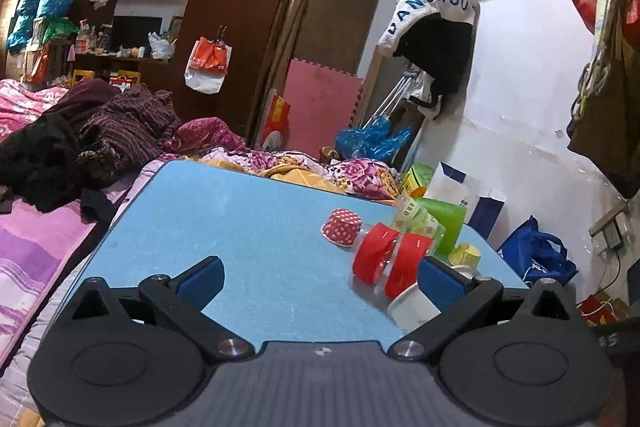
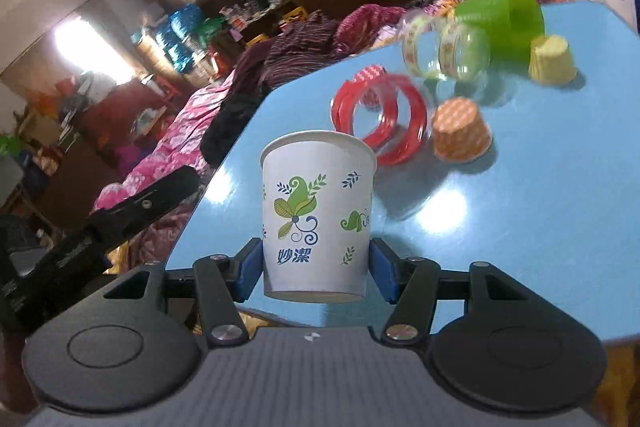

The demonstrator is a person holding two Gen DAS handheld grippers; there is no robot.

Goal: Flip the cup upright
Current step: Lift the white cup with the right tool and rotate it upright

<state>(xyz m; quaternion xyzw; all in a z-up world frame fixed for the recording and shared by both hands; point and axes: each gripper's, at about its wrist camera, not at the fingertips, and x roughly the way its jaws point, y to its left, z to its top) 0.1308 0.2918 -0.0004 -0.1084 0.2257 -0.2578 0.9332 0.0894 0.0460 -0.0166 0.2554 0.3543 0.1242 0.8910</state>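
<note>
A white paper cup (image 2: 318,215) with green leaf print and blue characters stands mouth up between my right gripper's blue pads (image 2: 383,269). My right gripper (image 2: 316,267) is shut on the cup near its base and holds it just above the near edge of the blue table (image 2: 540,227). In the left wrist view a white cup (image 1: 410,307) shows partly behind the right finger. My left gripper (image 1: 320,279) is open and empty over the blue table (image 1: 240,227).
On the table lie a clear cup with red bands (image 2: 380,115), a clear cup with yellow bands (image 2: 444,47), a green cup (image 2: 504,17), an orange cupcake liner (image 2: 460,135), a yellow liner (image 2: 554,61) and a red dotted liner (image 1: 342,227). A bed with clothes (image 1: 80,147) lies to the left.
</note>
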